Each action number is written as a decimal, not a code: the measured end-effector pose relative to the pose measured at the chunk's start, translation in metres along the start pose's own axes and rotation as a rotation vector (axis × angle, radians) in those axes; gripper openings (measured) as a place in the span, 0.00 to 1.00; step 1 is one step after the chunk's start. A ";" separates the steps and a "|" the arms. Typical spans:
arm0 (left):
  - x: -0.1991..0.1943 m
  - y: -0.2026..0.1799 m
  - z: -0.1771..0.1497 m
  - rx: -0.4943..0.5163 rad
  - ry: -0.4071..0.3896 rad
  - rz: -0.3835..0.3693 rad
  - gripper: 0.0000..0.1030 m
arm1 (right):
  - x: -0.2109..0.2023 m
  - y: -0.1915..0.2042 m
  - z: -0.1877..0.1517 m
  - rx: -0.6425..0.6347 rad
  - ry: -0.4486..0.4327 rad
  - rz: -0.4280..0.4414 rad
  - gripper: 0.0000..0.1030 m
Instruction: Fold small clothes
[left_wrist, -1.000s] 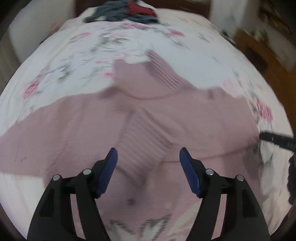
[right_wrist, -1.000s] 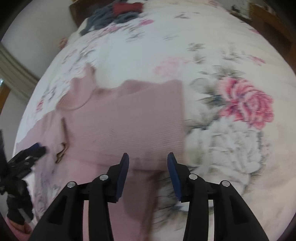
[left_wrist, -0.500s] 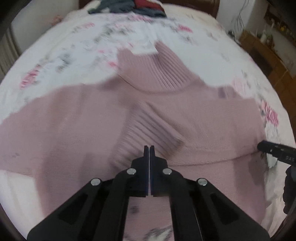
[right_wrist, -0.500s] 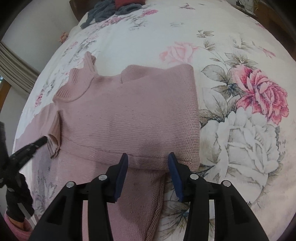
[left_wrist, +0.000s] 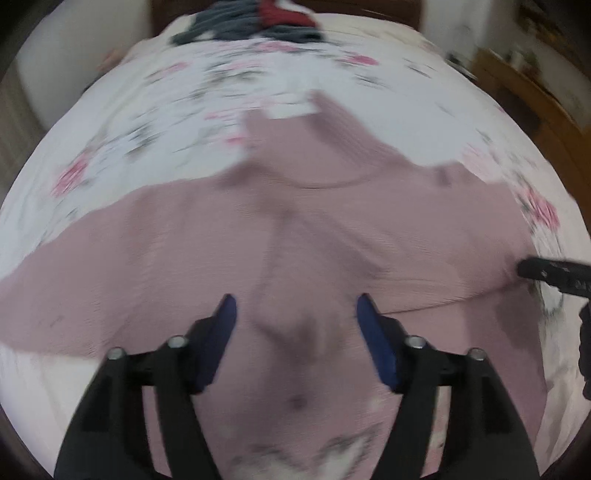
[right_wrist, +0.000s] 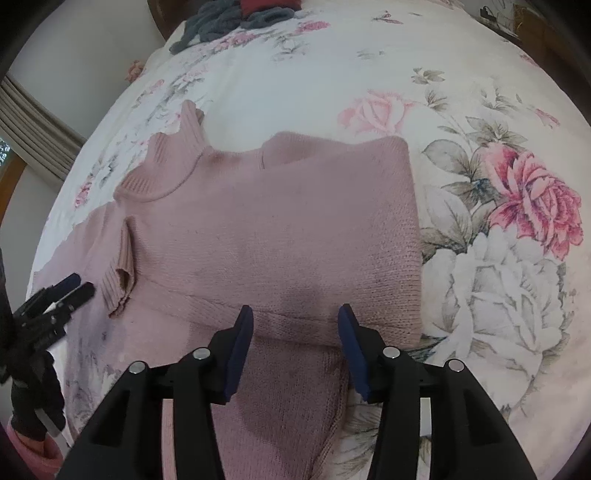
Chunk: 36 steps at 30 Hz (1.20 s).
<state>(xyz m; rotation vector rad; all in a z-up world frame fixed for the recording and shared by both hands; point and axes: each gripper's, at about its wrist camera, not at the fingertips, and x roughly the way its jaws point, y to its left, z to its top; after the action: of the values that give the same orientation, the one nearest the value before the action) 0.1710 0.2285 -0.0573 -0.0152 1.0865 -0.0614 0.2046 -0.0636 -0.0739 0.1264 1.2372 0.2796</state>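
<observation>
Item: pink sweater (right_wrist: 273, 236), flat on the floral bedspread (right_wrist: 480, 110), right sleeve (right_wrist: 207, 284) folded across the chest; left sleeve and body folds judged outstanding. Left gripper (left_wrist: 295, 314) and right gripper (right_wrist: 295, 328): jaws apart, empty, hovering over the knit.

A floral bedspread (right_wrist: 461, 110) carries a pink sweater (right_wrist: 277, 229) and piled dark clothes (right_wrist: 236, 14).
</observation>
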 end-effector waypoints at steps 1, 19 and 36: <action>0.007 -0.015 0.004 0.037 0.011 0.015 0.69 | 0.002 0.000 -0.001 -0.003 0.002 -0.005 0.47; -0.003 0.050 0.017 -0.163 -0.010 0.015 0.07 | 0.009 -0.007 0.001 0.010 0.009 0.030 0.47; 0.005 0.038 0.019 -0.099 -0.022 0.041 0.37 | -0.001 0.028 0.005 -0.070 0.006 0.049 0.48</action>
<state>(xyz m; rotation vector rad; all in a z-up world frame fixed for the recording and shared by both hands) 0.1922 0.2657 -0.0548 -0.0822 1.0670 0.0298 0.2049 -0.0365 -0.0641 0.0954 1.2302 0.3656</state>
